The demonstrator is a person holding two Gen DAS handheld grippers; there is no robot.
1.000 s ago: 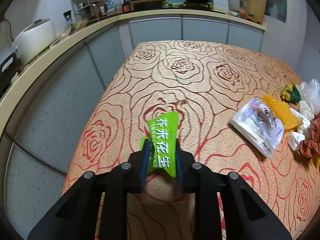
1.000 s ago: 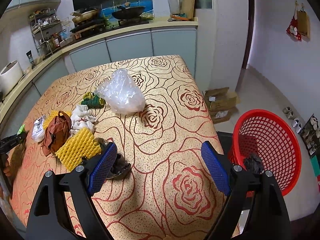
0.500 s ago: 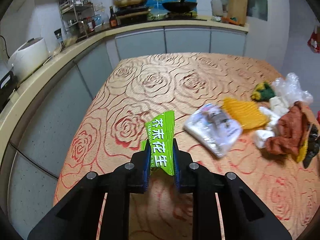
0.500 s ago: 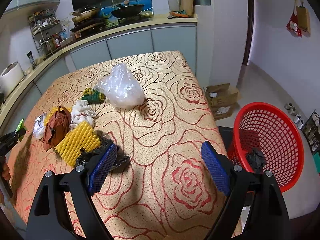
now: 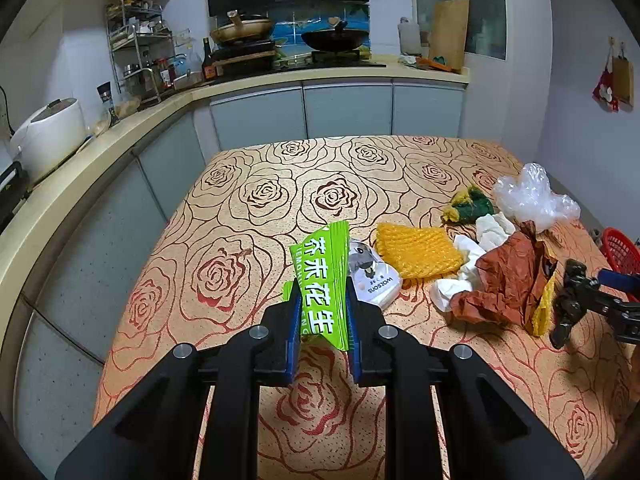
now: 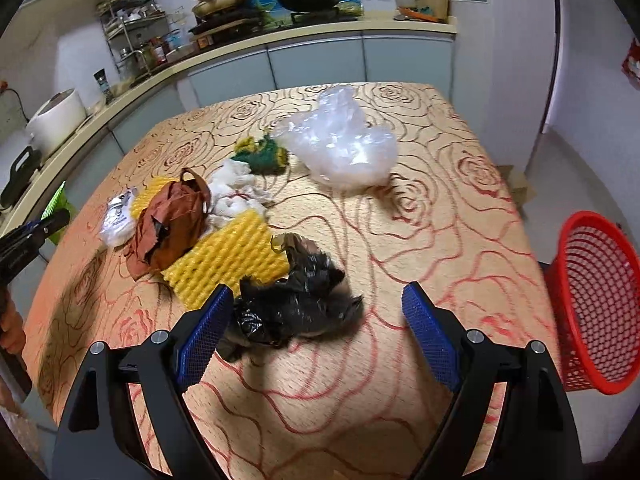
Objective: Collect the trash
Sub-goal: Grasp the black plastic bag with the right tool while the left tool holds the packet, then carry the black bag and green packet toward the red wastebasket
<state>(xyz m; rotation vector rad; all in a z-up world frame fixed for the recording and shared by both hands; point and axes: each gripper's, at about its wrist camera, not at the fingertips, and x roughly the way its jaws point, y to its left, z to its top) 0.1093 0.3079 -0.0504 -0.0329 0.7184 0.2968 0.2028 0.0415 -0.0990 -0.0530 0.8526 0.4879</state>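
Note:
My left gripper [image 5: 322,304] is shut on a green snack wrapper [image 5: 322,276] and holds it above the rose-patterned table [image 5: 256,208]. The right gripper [image 6: 316,316] stands open, its blue pads either side of a crumpled black plastic bag [image 6: 296,300] on the table, not pressing it. Other trash lies beyond: yellow foam netting [image 6: 228,256], a brown paper bag [image 6: 168,224], white tissues [image 6: 236,192], a white wipes pack [image 6: 118,222], a green-yellow scrap [image 6: 262,152] and a clear plastic bag [image 6: 340,144]. A red mesh basket [image 6: 592,308] stands on the floor to the right.
A kitchen counter [image 5: 120,120] with a rice cooker [image 5: 48,136], rack and stove runs along the left and back. Cardboard boxes [image 6: 518,184] sit on the floor past the table's right edge. In the left wrist view, the right gripper [image 5: 588,300] shows at far right.
The left gripper has risen and swung right with the wrapper, bringing the trash pile into its view. The right gripper moved down and forward until the black bag lies between its pads.

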